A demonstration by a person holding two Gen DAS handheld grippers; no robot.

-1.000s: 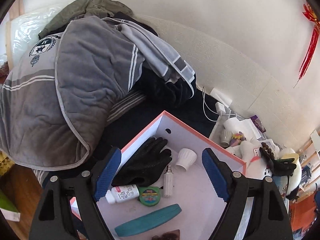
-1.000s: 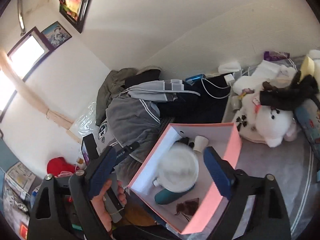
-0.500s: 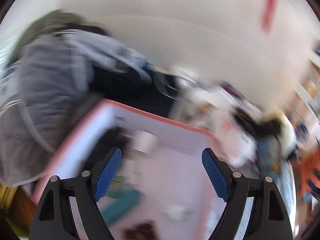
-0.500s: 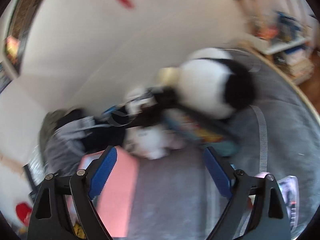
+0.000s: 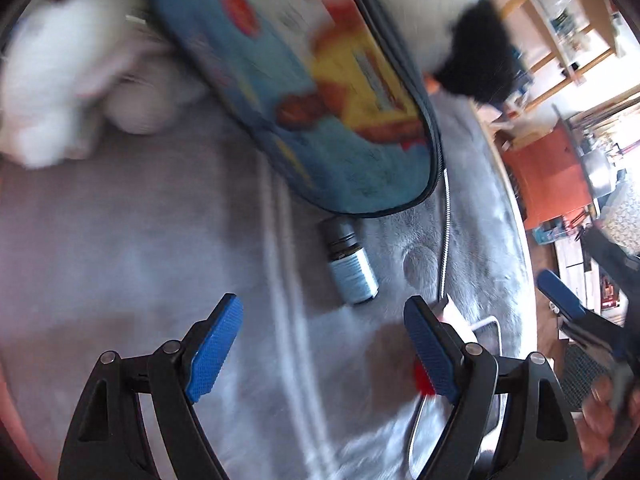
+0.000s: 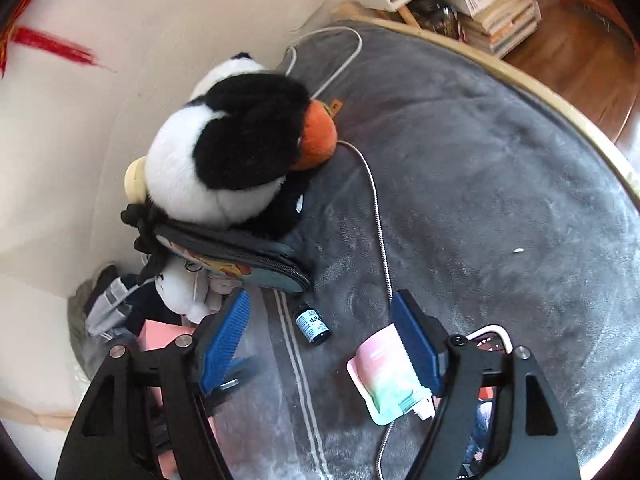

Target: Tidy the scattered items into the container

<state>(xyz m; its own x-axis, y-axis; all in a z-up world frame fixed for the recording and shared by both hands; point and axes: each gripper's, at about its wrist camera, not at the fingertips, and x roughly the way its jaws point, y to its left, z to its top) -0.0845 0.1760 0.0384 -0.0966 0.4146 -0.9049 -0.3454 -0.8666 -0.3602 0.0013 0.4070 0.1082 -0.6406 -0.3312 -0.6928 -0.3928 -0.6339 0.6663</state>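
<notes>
A small dark bottle with a pale blue label [image 5: 352, 268] lies on its side on the grey blanket, just ahead of my left gripper [image 5: 324, 352]. That gripper is open with nothing between its pads. My right gripper [image 6: 320, 344] hangs above the same bottle [image 6: 312, 324], its jaws closing on nothing. A pastel pink-green pouch [image 6: 384, 380] lies by its right finger, partly hidden. The pink box [image 6: 156, 336] shows only as a corner at lower left. One blue finger of the right gripper [image 5: 560, 296] and the hand holding it appear at the right edge of the left wrist view.
A panda plush [image 6: 232, 148] leans on a blue zipped case [image 5: 300, 92] close behind the bottle, with a white plush [image 5: 52, 72] beside it. A braided cable [image 6: 376, 216] crosses the blanket. A phone [image 6: 488, 340] lies by the pouch. The bed's wooden edge [image 6: 560, 92] curves at right.
Both grippers have swung away from the pink box and dropped toward the grey blanket by the plush toys. The right jaws stand narrower than before; the left jaws are unchanged.
</notes>
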